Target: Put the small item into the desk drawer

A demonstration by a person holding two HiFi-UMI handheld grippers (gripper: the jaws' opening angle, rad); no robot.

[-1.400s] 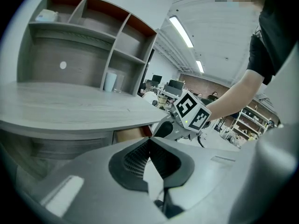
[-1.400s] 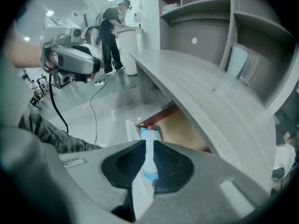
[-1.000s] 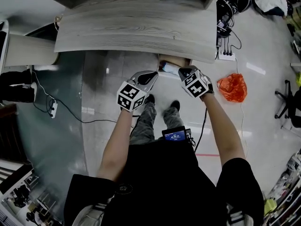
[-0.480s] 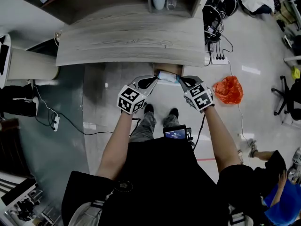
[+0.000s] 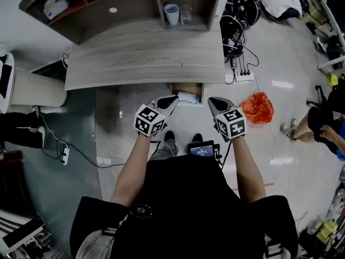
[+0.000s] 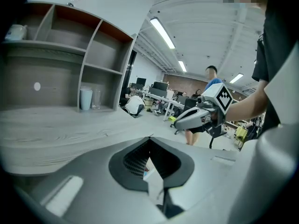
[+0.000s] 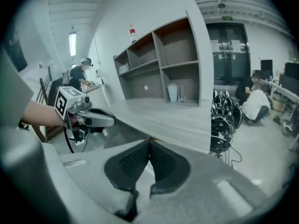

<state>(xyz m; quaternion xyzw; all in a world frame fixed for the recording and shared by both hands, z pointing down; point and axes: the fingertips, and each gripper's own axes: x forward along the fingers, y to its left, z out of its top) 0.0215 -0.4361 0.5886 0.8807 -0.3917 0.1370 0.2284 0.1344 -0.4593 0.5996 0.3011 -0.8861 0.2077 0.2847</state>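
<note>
In the head view the desk drawer (image 5: 185,86) stands partly out from under the grey wooden desk (image 5: 145,58). A small white and pale-blue item (image 5: 189,97) lies inside it. My left gripper (image 5: 174,98) hovers just left of the drawer front, shut and holding nothing. My right gripper (image 5: 211,101) hangs just right of the drawer, also shut and empty. In the left gripper view the left gripper (image 6: 150,138) has its pads together, and the right gripper (image 6: 196,118) shows beyond it. The right gripper view shows the right gripper (image 7: 149,139) shut, with the left gripper (image 7: 93,118) off to the side.
A shelf unit at the desk's back holds a cup (image 5: 172,13) and a glass (image 5: 186,13). An orange bag (image 5: 257,107) lies on the floor right of the drawer, near a power strip with cables (image 5: 240,74). A person (image 5: 318,125) crouches at the far right.
Both grippers have drawn back from the drawer front toward my body. The head view has tilted up, so the shelf unit now shows.
</note>
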